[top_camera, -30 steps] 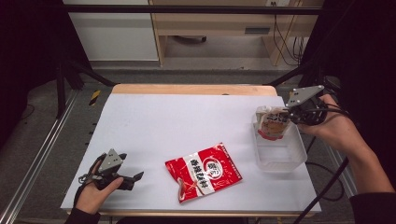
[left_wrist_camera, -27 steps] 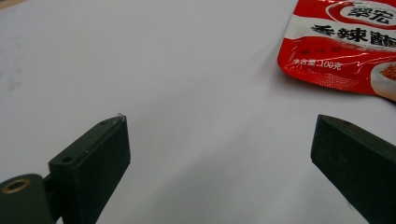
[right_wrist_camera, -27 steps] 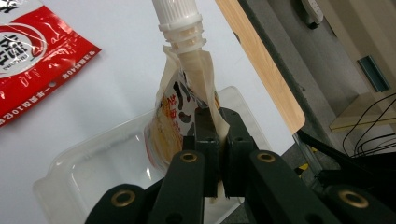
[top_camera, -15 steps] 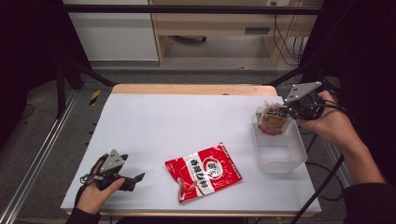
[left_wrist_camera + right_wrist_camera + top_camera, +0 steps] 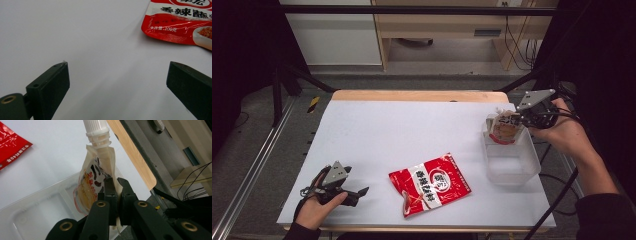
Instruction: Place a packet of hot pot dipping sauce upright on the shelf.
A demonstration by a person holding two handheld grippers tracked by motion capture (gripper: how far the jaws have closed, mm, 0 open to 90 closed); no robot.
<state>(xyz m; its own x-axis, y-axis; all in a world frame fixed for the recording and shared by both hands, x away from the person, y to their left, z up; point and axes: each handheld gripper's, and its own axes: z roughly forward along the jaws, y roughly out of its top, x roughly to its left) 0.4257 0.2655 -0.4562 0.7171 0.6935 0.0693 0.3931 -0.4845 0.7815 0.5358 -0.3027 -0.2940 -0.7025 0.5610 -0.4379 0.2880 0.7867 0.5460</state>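
Right gripper (image 5: 511, 119) is clamped on a pale spouted pouch with a white screw cap (image 5: 501, 128), held at the far end of the clear plastic tub (image 5: 512, 162), which sits by the white table's (image 5: 412, 125) right edge. Left gripper (image 5: 359, 192), spread wide and empty, is rested well left of the tub, with bare table between. Nearer the tub, a flat red sachet (image 5: 430, 183) is seen, printed with Chinese characters and "100"

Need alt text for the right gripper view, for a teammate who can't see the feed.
The right gripper is shut on the edge of a spouted pouch with a white screw cap, holding it over the far end of a clear plastic tray. Behind lie the white table, a corner of a red sachet, and the table's wooden edge.
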